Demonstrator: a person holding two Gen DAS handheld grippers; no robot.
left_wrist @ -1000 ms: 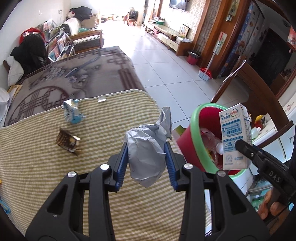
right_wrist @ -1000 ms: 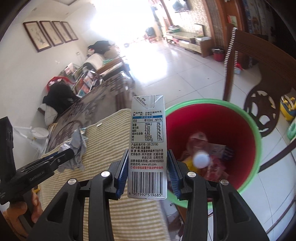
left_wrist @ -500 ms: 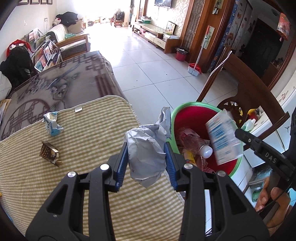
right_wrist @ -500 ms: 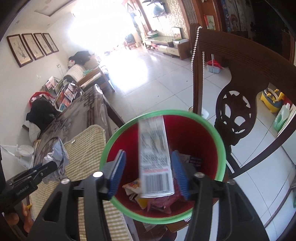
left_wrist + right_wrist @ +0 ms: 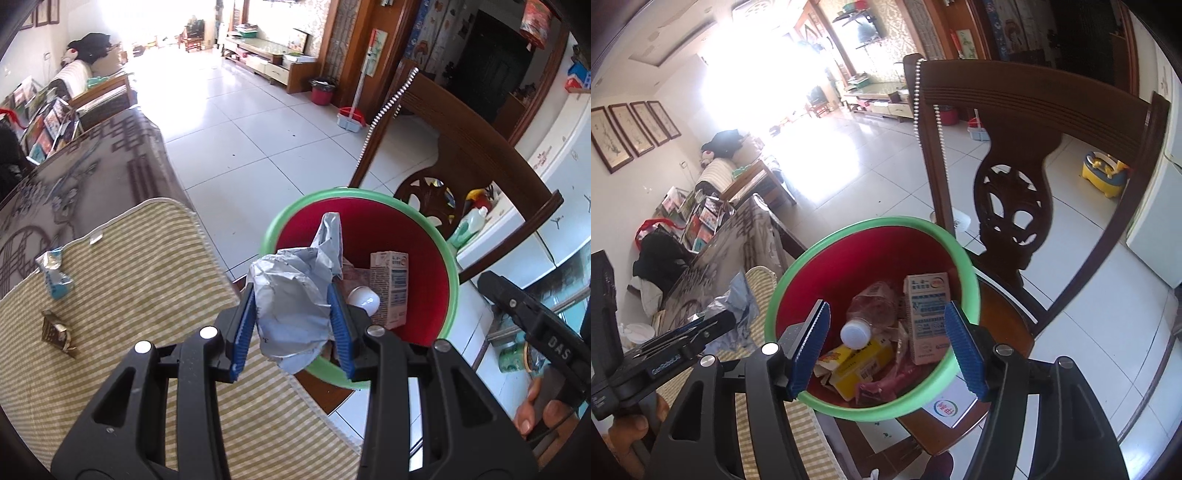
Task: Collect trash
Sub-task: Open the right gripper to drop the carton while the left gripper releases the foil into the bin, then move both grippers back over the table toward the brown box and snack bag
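Observation:
My left gripper [image 5: 291, 325] is shut on a crumpled grey wrapper [image 5: 291, 295] and hangs over the near rim of the red bin with a green rim [image 5: 452, 280]. The milk carton [image 5: 389, 291] lies inside the bin beside a bottle with a white cap [image 5: 364, 300]. In the right wrist view my right gripper [image 5: 886, 350] is over the bin [image 5: 779, 295], jaws opening with nothing between them; the carton [image 5: 927, 314], the bottle [image 5: 855, 332] and a yellow box [image 5: 857, 362] lie below. The left gripper and wrapper [image 5: 738, 314] show at left.
A blue-and-white wrapper [image 5: 55, 275] and a brown wrapper [image 5: 55, 330] lie on the striped green mat [image 5: 129, 295]. The bin sits on a wooden chair [image 5: 1012, 206]. A dark patterned tablecloth [image 5: 92, 162] covers the table beyond the mat.
The right gripper opened and the milk carton fell from it into the bin. The left gripper carried the grey wrapper rightwards from over the mat to over the bin's rim.

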